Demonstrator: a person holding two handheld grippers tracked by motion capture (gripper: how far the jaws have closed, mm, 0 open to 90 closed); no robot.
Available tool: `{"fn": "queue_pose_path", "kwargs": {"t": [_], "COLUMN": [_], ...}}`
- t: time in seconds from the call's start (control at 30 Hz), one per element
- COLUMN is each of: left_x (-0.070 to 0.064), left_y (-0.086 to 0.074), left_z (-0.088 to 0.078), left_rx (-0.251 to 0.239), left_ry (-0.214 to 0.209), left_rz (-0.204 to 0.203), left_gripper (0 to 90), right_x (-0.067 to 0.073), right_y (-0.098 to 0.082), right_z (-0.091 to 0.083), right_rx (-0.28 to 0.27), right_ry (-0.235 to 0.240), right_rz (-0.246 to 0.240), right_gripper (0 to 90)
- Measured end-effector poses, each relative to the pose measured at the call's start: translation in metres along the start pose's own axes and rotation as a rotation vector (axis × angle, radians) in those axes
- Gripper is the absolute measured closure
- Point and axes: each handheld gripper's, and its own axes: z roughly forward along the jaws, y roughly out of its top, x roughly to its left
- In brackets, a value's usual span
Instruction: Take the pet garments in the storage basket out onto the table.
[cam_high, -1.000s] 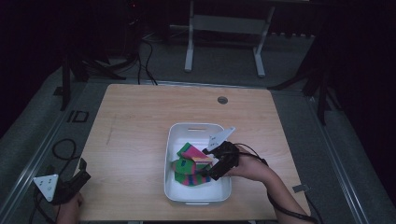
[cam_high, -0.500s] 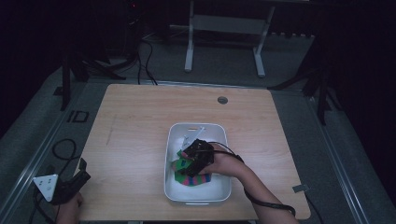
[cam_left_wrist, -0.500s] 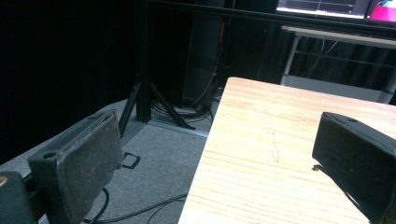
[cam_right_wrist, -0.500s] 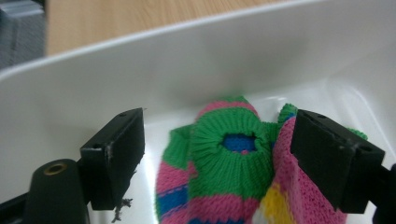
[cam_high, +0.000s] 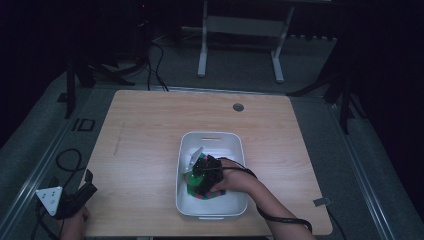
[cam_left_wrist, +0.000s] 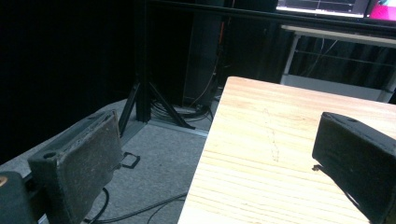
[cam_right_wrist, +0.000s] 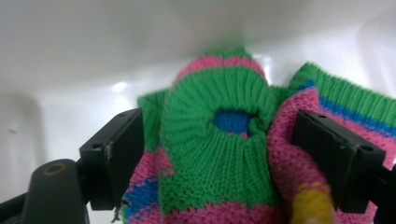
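The knit sock (cam_right_wrist: 215, 154) lies in the white tub (cam_high: 235, 145) on the table (cam_high: 145, 150). The right gripper (cam_right_wrist: 215, 158) has its jaws apart around the sock. The left gripper (cam_left_wrist: 224, 163) waits open at the table's edge.

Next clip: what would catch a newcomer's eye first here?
The brightly striped knitted garment in green, pink and blue, bunched in the near half of the white plastic tub on the pale wooden table. The right tongs are down in the tub, open, jaws either side of the green ribbed cuff. The left tongs sit open and idle off the table's near left corner.
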Motion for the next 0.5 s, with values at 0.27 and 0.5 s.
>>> {"fn": "queue_pose_path", "kwargs": {"t": [0.27,0.5], "left_x": [0.000,0.000], "left_y": [0.000,0.000], "left_z": [0.000,0.000], "left_rx": [-0.001,0.003], "left_ry": [0.001,0.002], "left_rz": [0.002,0.000], "left_gripper": [1.9,1.9], "right_x": [0.006,0.006], "right_y": [0.001,0.001], "right_z": [0.006,-0.005], "right_rx": [0.069,0.047], "right_ry": [-0.079,-0.131], "right_rz": [-0.063,-0.081], "right_gripper": [48.0,68.9]}}
